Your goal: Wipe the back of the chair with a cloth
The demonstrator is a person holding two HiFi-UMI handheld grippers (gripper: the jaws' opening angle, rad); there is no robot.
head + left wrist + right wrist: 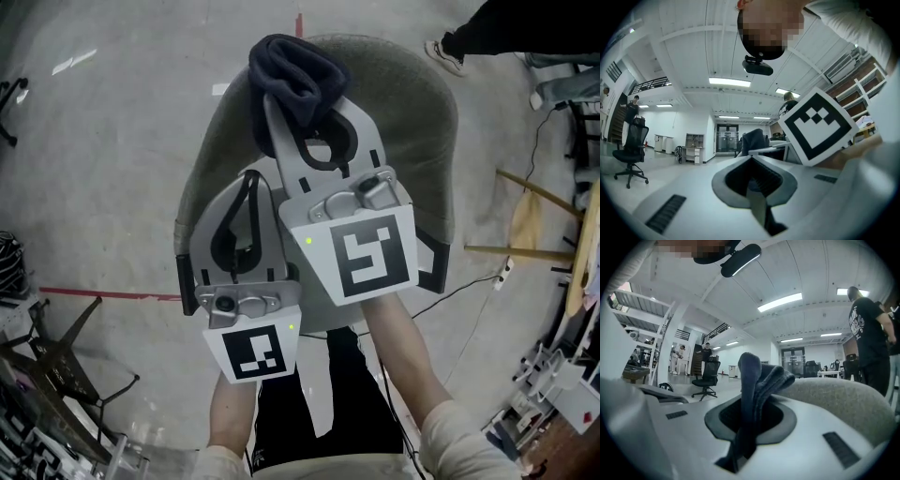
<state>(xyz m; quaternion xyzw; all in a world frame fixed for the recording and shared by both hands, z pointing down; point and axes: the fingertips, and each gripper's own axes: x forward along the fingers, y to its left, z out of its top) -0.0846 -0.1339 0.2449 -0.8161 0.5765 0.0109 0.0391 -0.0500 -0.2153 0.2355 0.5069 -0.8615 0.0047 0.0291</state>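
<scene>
A grey-green upholstered chair back (pixel 412 122) curves below me in the head view. My right gripper (pixel 281 98) is shut on a dark navy cloth (pixel 298 67), which bunches out of the jaws over the top edge of the chair back. In the right gripper view the cloth (pixel 757 380) stands up between the jaws, with the chair back (pixel 834 399) just to its right. My left gripper (pixel 250 178) sits lower and to the left, beside the right one, shut with nothing in it. The left gripper view shows the cloth (pixel 754 139) beyond its closed jaws.
Another person's shoe (pixel 448 54) is on the concrete floor at top right. Wooden legs (pixel 530 220) and a cable lie right of the chair. A black metal frame (pixel 56 356) stands at lower left, by a red floor line (pixel 103 294). A black office chair (pixel 705 378) stands farther off.
</scene>
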